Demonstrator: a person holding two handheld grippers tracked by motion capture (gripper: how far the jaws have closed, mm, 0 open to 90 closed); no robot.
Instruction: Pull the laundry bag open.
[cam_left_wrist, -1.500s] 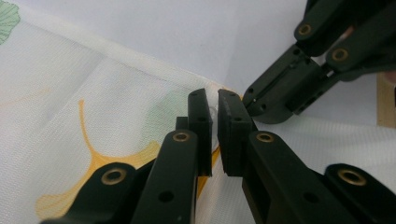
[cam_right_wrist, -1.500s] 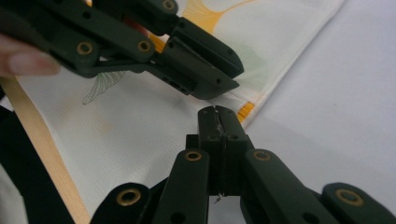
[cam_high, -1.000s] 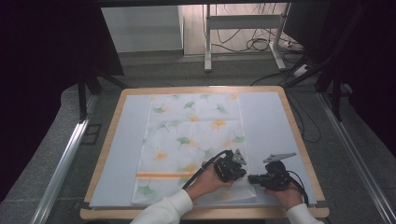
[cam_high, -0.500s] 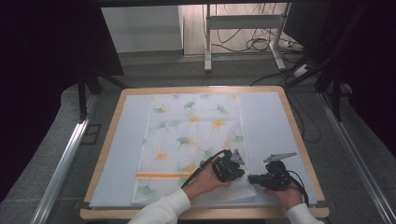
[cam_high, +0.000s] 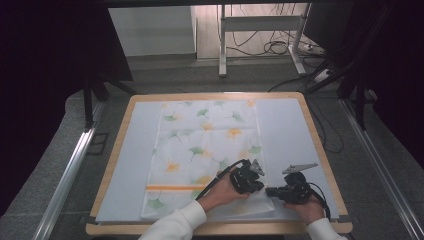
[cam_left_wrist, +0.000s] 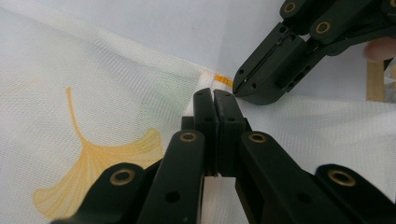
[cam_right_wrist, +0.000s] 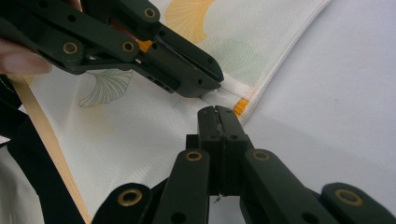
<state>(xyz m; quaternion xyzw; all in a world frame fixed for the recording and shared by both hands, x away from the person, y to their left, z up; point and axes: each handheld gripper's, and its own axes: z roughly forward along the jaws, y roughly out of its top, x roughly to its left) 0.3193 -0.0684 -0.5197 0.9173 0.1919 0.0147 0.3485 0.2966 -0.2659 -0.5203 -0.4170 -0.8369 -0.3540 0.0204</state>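
Room: dark surroundings, grey floor (cam_high: 60, 145), cables (cam_high: 270, 47) and the legs of a metal frame (cam_high: 222, 45) beyond the far edge of the worktop.
Worktop: wooden-edged board (cam_high: 320, 145) covered by a pale sheet (cam_high: 130, 165), seen from above in the high view.
Cloth: white fabric (cam_high: 205, 150) printed with green and orange ginkgo leaves, spread flat along the middle of the worktop; an orange stripe (cam_high: 172, 188) crosses it near the person's end.
Cloth corner: the near right corner, with a short orange mark at the hem (cam_right_wrist: 240, 106), is folded over just ahead of both grippers.
Person: white sleeves (cam_high: 175, 225) come in from the near edge; each hand holds one gripper at the near right part of the cloth.
Left gripper: (cam_high: 246, 179) low over the cloth near its right edge; in the left gripper view its jaws are pressed together, and whether any fabric is caught between them I cannot tell.
Right gripper: (cam_high: 280, 192) just beside the left one, at the cloth's near right corner; in the right gripper view its jaws are closed flat against each other, tips at the hem, nothing visibly pinched.
Spacing: the two grippers' tips are near each other, apart.
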